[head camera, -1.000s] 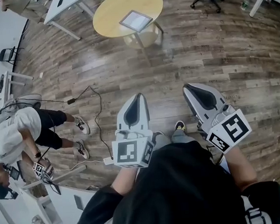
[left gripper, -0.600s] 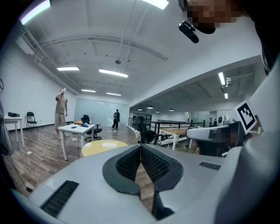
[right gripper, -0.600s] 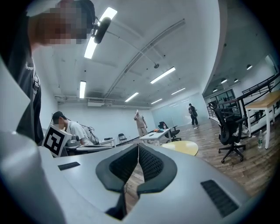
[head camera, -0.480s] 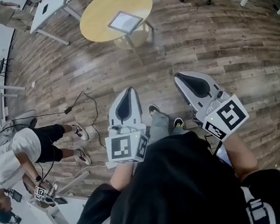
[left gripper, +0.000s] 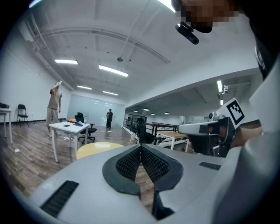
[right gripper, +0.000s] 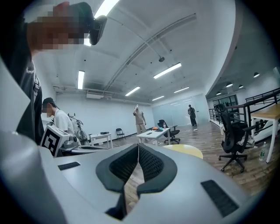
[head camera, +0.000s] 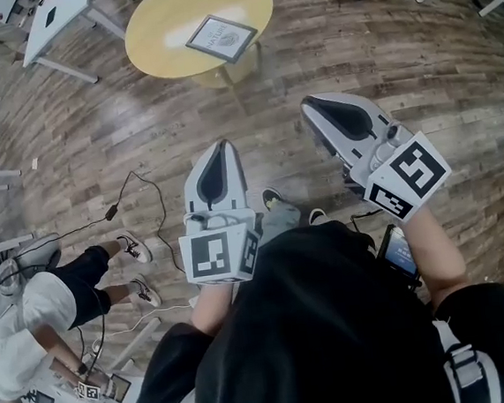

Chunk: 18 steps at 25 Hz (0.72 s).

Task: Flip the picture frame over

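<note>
left gripper (head camera: pixel 222 146) jaws pressed together, holding nothing | right gripper (head camera: pixel 308 104) likewise | black cable (head camera: pixel 150 201), crouched person (head camera: pixel 33 319) on floor left | wood-plank floor (head camera: pixel 380 60) | round yellow table (head camera: pixel 160 32) well ahead, picture frame (head camera: pixel 221 37) flat on it | white desk (head camera: pixel 56 13) beyond

No word, number or brand can be read anywhere in these views. The only signs are black-and-white square markers, coded patterns and not letters: one (head camera: pixel 215 255) on the cube of the left gripper (head camera: pixel 223 146) and one (head camera: pixel 409 175) on the cube of the right gripper (head camera: pixel 307 104), whose blocks happen to look rather like a 5. The picture frame (head camera: pixel 222 36) lying on the round yellow table (head camera: pixel 156 37) holds a pale sheet with a grey design, too small to read any lettering on it.
</note>
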Motion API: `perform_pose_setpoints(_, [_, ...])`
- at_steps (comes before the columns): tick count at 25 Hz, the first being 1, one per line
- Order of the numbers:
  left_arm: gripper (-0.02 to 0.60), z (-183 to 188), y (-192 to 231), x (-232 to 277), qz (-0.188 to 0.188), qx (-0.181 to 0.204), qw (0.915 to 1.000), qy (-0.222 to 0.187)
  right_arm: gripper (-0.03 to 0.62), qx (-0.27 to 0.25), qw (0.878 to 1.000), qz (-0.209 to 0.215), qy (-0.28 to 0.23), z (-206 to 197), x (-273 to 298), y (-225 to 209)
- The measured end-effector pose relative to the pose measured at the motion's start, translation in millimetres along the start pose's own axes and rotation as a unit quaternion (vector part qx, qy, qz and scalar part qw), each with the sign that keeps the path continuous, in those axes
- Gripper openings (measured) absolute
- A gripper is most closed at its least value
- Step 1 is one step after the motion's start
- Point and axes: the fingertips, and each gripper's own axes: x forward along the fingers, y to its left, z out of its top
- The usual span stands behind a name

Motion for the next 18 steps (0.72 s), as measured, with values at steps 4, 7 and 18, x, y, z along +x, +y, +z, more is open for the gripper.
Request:
perform_pose_setpoints(4, [0.023,0,33,8,0.000,-0.018,0.9998,-0.002,0.018,-0.013,1.000,-0.012,0.004,5,37,-4])
perform_pose_setpoints(7, [0.023,2,45,14,-0.005,-0.019,0.9998,-0.003,0.018,-0.018,1.000,-0.020,0.007,5,52,-5])
perform_pose_setpoints(18, [0.023,5,87,55,0.013,-0.009,0.9999,0.003,0.018,-0.025,0.999,-0.015,0.025,-7,97,-32])
